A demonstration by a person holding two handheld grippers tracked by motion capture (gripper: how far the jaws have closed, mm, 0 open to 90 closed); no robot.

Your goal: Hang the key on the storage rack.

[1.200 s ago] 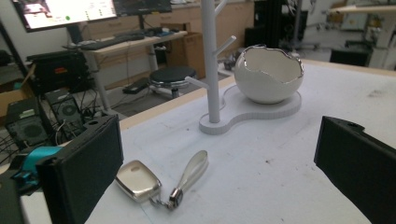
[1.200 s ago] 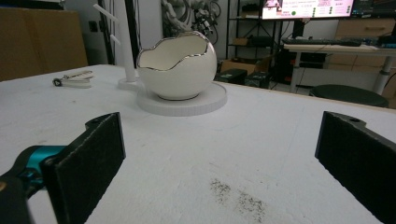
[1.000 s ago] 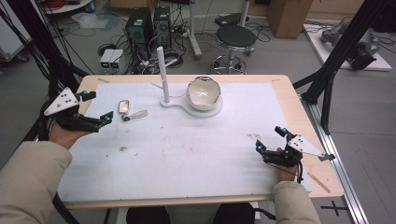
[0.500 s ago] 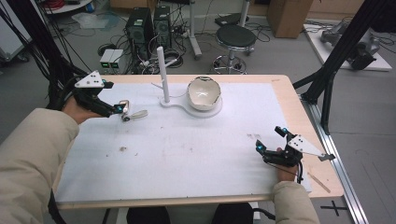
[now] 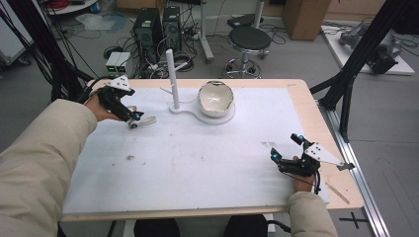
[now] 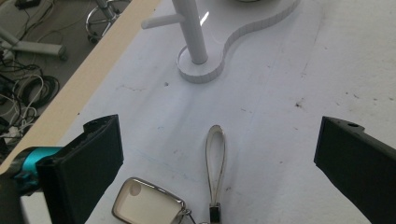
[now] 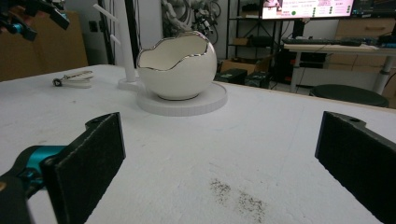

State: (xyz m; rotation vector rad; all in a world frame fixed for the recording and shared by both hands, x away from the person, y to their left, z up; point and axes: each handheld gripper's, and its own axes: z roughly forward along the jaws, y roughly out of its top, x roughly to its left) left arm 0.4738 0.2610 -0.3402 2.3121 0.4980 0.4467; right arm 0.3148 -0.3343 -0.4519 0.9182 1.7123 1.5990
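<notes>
High view: left gripper (image 5: 134,116) poised over the key fob (image 5: 141,122) at the far left of the white mat (image 5: 197,163), jaws spread wide to either side of the fob's loop strap (image 6: 215,158). Right gripper (image 5: 282,157) rests near the mat's right edge, jaws likewise apart, facing the egg-shaped bowl (image 7: 176,65).

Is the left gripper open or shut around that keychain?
Open. The left gripper has its black jaws spread wide, and the keychain lies flat on the table between them, untouched.
</notes>
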